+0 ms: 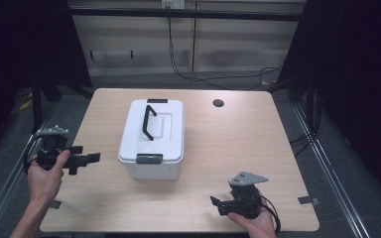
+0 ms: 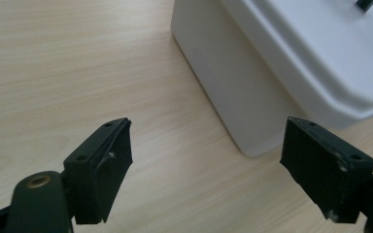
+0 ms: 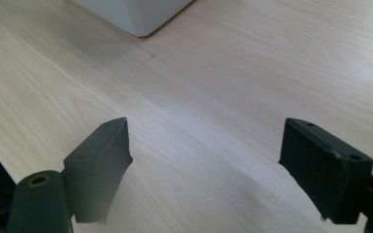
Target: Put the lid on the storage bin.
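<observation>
We have a white box [image 1: 151,139] standing closed in the middle of the table [image 1: 238,148], its black handle [image 1: 149,122] lying flat on the lid and a grey clasp [image 1: 149,158] at the near end. Our left gripper [image 1: 87,159] hovers just beside the box's left side, jaws wide apart and empty; our right gripper [image 1: 217,202] waits near the front edge, well apart from the box, jaws likewise spread and holding nothing. To do this well, we should bring both in level, one to each clasp [image 1: 157,100]. Nothing lies between; a round hole [image 1: 219,103] sits far off.
</observation>
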Tool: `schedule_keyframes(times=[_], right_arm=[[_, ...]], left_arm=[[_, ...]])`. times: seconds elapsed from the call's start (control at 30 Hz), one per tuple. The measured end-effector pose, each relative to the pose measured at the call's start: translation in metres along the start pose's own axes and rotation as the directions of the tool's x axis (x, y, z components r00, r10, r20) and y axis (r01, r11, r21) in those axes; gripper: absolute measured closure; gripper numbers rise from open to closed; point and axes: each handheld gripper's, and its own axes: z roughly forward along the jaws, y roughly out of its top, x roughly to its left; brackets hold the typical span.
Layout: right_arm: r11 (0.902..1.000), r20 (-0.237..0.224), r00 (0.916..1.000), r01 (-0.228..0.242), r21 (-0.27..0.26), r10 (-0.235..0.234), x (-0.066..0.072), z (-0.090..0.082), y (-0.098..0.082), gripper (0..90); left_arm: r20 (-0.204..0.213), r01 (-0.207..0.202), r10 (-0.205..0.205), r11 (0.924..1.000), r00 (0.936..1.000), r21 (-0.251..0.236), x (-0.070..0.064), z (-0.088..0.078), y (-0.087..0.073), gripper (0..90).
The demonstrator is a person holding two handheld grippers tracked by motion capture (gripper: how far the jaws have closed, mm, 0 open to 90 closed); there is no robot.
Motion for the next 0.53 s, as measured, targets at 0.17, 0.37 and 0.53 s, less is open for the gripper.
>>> schedule_keyframes(times=[0.17,0.37,0.53], right_arm=[[1.0,0.001,1.0,0.002,-0.001,-0.002,0.0,0.0,0.0,17.7],[1.0,0.007,1.0,0.004,-0.003,-0.004,-0.001,0.001,0.0,17.7],[1.0,0.017,0.9998,0.005,-0.002,-0.005,-0.003,0.003,0.0,17.7]], left_arm=[[0.003,-0.002,0.002,0.9999,1.0,-0.011,0.001,0.006,-0.021,18.5],[-0.006,-0.012,0.012,0.9993,0.9999,-0.036,0.002,0.008,-0.038,18.5],[0.0,-0.026,0.026,0.9992,0.9997,-0.03,0.003,0.012,-0.05,18.6]])
